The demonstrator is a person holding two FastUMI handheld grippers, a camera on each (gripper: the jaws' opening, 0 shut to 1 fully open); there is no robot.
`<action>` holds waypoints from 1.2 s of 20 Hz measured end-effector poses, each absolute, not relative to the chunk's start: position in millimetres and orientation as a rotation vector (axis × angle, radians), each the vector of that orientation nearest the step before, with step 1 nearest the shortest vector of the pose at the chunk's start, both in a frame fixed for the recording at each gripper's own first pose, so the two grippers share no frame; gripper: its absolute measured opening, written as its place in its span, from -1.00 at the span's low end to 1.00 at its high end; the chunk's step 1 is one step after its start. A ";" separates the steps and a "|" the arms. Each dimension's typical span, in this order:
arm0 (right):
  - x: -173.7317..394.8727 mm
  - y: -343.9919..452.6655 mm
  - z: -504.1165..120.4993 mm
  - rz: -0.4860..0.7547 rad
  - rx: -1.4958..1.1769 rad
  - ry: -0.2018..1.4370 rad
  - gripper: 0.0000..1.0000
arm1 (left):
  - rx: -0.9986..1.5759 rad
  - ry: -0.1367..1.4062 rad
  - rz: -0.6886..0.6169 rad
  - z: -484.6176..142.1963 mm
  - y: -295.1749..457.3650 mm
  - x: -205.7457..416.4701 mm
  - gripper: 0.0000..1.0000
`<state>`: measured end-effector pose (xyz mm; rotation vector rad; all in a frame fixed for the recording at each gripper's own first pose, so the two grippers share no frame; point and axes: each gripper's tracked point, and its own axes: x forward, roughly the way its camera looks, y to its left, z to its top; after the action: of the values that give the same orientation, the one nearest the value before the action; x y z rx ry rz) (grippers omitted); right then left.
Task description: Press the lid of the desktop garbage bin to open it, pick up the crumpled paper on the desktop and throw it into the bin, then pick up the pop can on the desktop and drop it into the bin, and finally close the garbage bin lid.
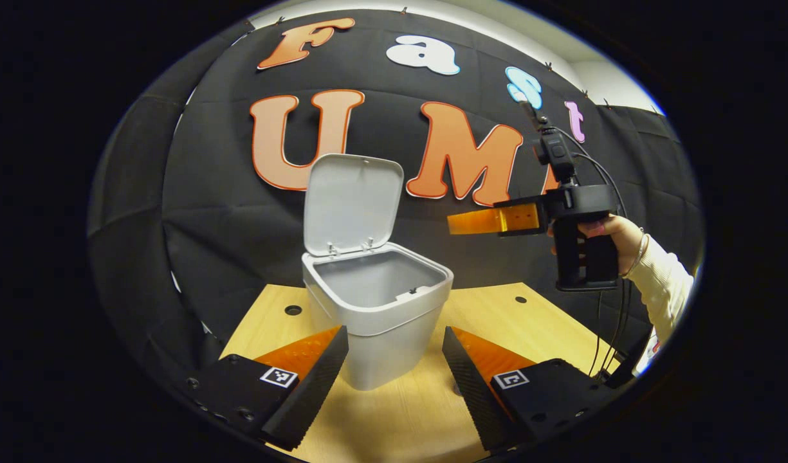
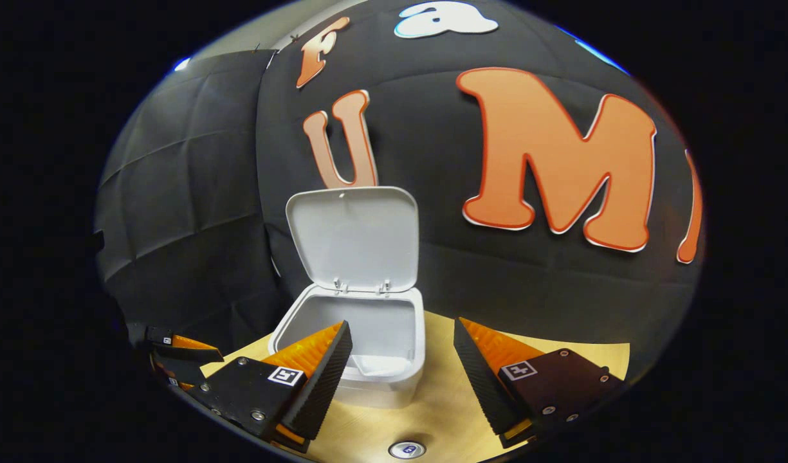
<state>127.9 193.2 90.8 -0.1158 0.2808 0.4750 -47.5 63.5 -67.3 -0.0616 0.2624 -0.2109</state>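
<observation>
1. With its hinged lid [image 1: 352,204] standing upright at the back, the small white plastic desktop garbage bin [image 1: 375,325] sits open on the light wooden tabletop [image 1: 548,328].
2. Left gripper [image 1: 395,379]: low, near the table, fingers spread wide, nothing between them. The bin stands just ahead, centred in the gap.
3. Right gripper [image 1: 471,222], in the left gripper view: held by a hand [image 1: 609,233] in a cream sleeve [image 1: 664,286], raised to the right of the bin, about level with the lid, fingers pointing toward the bin. Can't tell the finger gap from that side angle.
4. Right gripper view: its own fingers are spread apart, empty, looking down into the open bin from above. The left gripper shows at the far lower left.
5. Inside the bin, something pale lies at the bottom, likely the crumpled white paper [image 2: 381,366]; too unclear to be sure.
6. A silver pop can top [image 2: 406,449] shows at the bottom edge of the right gripper view, on the table, in front of the bin.
</observation>
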 end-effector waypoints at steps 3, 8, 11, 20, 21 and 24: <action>118.7 150.3 103.4 0.398 -0.145 0.233 0.91 | -0.054 0.277 -0.255 -74.8 40.0 -40.5 0.88; 95.3 79.6 114.1 0.277 -0.199 0.185 0.91 | -0.035 0.309 -0.339 -91.8 -5.8 -28.1 0.88; 78.7 48.7 120.3 0.240 -0.169 0.168 0.90 | -0.034 0.350 -0.389 -108.8 -36.0 -23.4 0.89; 41.1 -46.0 98.9 0.090 -0.099 0.220 0.91 | -0.001 0.455 -0.508 -163.7 -110.0 -14.9 0.89; 38.1 -53.0 96.3 0.082 -0.096 0.226 0.91 | -0.002 0.481 -0.523 -173.8 -117.0 -15.0 0.89; 29.7 -75.8 87.9 0.047 -0.087 0.248 0.91 | 0.022 0.570 -0.537 -207.9 -129.0 -15.2 0.94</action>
<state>29.7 -75.8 87.9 -0.0873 0.2484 0.0471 -15.2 -129.0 -207.9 0.0221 0.5702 -0.5369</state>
